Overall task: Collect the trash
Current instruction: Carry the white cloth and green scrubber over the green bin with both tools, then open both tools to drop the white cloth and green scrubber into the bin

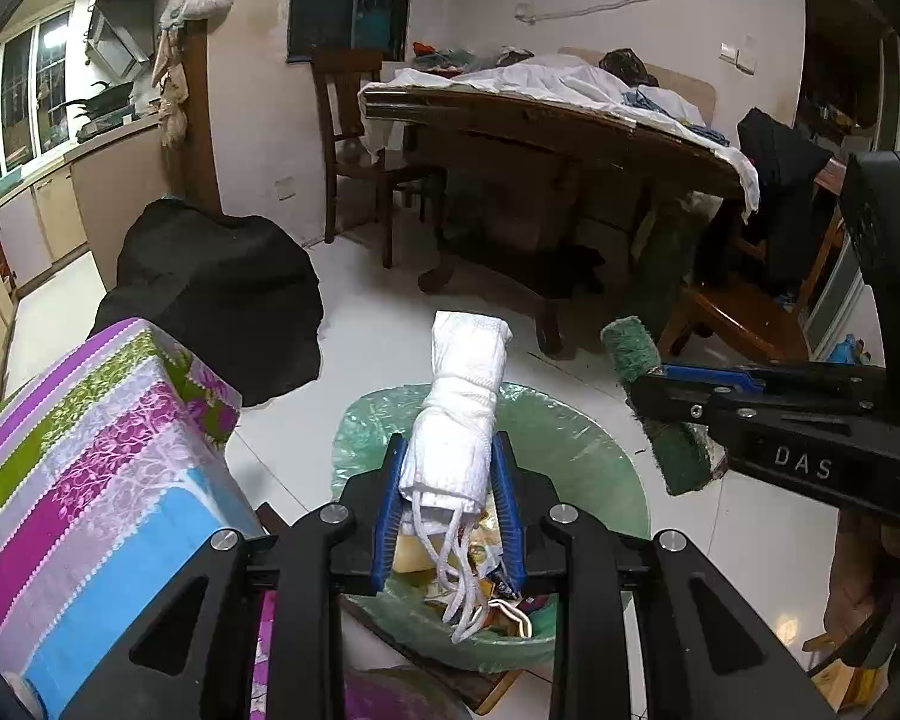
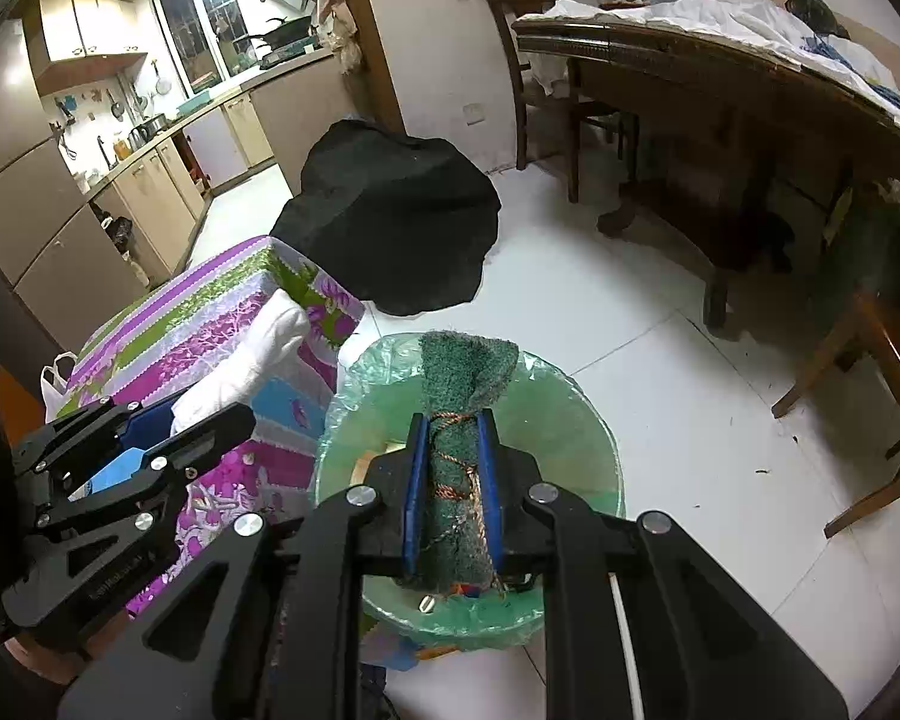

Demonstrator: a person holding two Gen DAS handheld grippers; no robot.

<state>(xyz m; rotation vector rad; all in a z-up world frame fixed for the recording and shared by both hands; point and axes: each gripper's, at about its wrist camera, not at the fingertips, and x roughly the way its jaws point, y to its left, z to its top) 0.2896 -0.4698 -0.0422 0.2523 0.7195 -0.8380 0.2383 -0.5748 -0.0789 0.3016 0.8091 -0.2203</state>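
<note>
Left to right: a floral striped cloth (image 1: pixel 90 468) covers a surface beside the bin. The left gripper (image 1: pixel 447 510) is clamped on a rolled white cloth (image 1: pixel 462 414), held above the green-lined trash bin (image 1: pixel 600 468). The right gripper (image 2: pixel 453 492) is clamped on a rolled green cloth (image 2: pixel 456 420) tied with cord, also over the bin.

Bin (image 1: pixel 600 468) contents mostly hidden behind rolls.

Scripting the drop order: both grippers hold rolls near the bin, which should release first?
Right, probably. Its green roll sits over the middle of the bin in its own view. The left gripper holds the white roll nearer the rim by the table.
</note>
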